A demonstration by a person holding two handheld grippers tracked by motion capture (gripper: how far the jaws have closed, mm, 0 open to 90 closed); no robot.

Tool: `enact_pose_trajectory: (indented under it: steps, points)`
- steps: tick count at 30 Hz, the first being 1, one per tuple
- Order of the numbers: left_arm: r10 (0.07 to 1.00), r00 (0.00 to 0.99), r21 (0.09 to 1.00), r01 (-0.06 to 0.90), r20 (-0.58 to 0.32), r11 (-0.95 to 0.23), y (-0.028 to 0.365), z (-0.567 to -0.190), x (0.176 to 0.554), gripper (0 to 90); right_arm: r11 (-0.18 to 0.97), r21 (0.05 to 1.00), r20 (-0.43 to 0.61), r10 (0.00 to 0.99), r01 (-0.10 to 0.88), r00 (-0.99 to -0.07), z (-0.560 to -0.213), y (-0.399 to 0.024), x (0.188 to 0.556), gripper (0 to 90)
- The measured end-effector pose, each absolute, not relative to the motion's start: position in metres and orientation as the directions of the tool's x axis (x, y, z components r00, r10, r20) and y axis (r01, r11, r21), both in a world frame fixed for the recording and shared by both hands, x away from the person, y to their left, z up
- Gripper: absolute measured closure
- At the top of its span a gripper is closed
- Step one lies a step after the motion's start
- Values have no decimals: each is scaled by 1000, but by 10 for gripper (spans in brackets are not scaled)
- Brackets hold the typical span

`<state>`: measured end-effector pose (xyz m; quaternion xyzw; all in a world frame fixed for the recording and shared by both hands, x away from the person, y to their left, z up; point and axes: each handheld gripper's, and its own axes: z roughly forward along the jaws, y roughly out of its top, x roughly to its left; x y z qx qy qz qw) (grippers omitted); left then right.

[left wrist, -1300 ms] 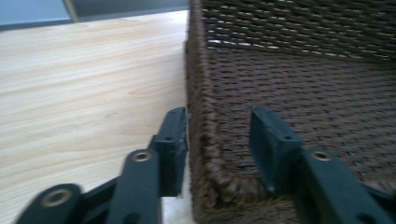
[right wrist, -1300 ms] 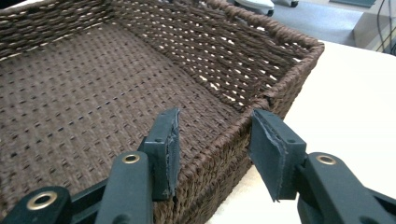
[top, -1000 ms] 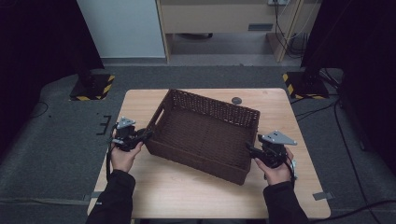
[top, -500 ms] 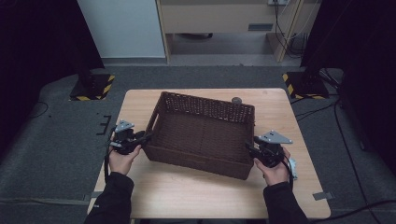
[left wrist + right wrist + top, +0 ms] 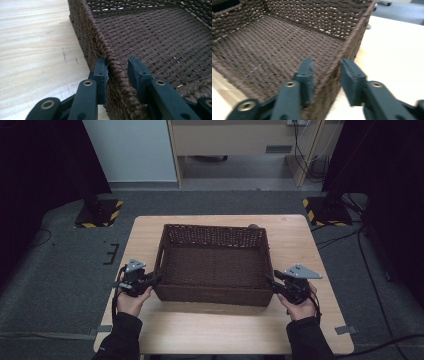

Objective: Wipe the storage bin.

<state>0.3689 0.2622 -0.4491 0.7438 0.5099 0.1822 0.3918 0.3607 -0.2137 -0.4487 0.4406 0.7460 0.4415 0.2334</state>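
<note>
While the wicker basket (image 5: 214,265) sits mid-table (image 5: 145,235), the left gripper (image 5: 156,279) at its 9 o'clock wall and the right gripper (image 5: 270,281) at 3 o'clock have just been closing, jaws astride the walls but not yet clamped, so any lift probably remains.

a small dark thing (image 5: 253,226) sits half hidden behind the basket's (image 5: 215,295) far wall.

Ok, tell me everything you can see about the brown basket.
The basket is dark brown woven wicker, rectangular, open-topped and empty, with a handle slot in its left wall. It sits flat on the wooden table. The left gripper and right gripper each straddle a side rim near its front corners.
</note>
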Motion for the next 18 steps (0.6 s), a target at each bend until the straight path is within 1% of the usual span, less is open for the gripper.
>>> enact_pose_trajectory:
  steps: [4,9,18]
  points:
    - [902,412,770,614,-127,-172,263,-449,366,684,234,862,21,869,450,-494,-448,-211,362,666]
    - [903,411,770,614,-126,-173,264,-449,366,692,232,863,22,870,448,-492,-447,-210,358,685]
    - [904,408,774,611,-128,-166,263,-449,360,693,233,867,22,864,440,-503,-448,-211,356,684]
